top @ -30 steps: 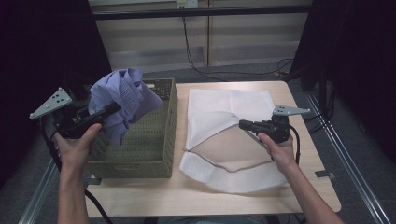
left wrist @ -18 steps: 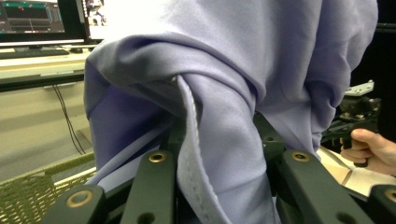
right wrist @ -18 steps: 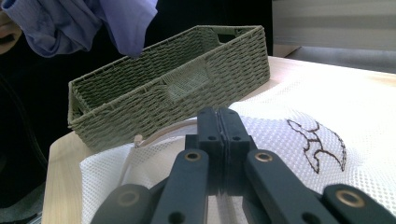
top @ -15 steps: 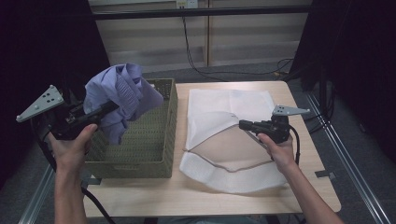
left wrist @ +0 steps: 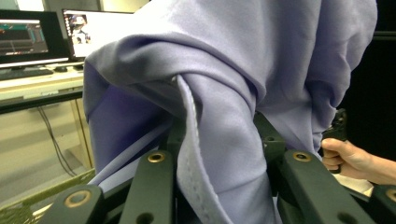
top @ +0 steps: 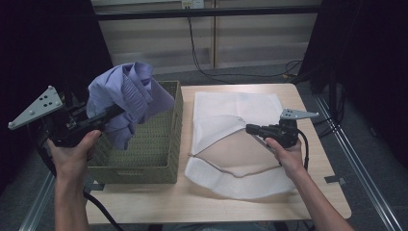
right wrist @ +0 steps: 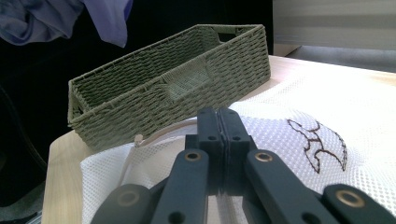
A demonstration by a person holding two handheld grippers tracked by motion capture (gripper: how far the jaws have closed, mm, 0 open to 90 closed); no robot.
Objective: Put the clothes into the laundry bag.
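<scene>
A lavender garment point(top: 126, 96) hangs bunched in the air over the left end of a green woven basket point(top: 144, 159), with my left gripper point(top: 113, 111) shut on it. In the left gripper view the cloth point(left wrist: 224, 70) drapes between and over the jaws of the left gripper point(left wrist: 219, 135). A white mesh bag point(top: 235, 108) lies on the table to the basket's right. My right gripper point(top: 251, 129) is shut on the edge of its upper layer, holding the mouth lifted. In the right gripper view the jaws point(right wrist: 219, 116) press together over the mesh point(right wrist: 327, 107), with the basket point(right wrist: 177, 93) beyond.
The wooden table point(top: 202, 207) has bare surface in front of the basket and bag. Cables point(top: 202, 53) hang behind the table's far edge. Metal rails point(top: 356, 159) run along the right side. Monitors point(left wrist: 28, 37) stand on a desk in the left gripper view.
My left hand has risen and shifted left, carrying the lavender garment higher above the basket. The right gripper and the mesh bag have stayed where they were.
</scene>
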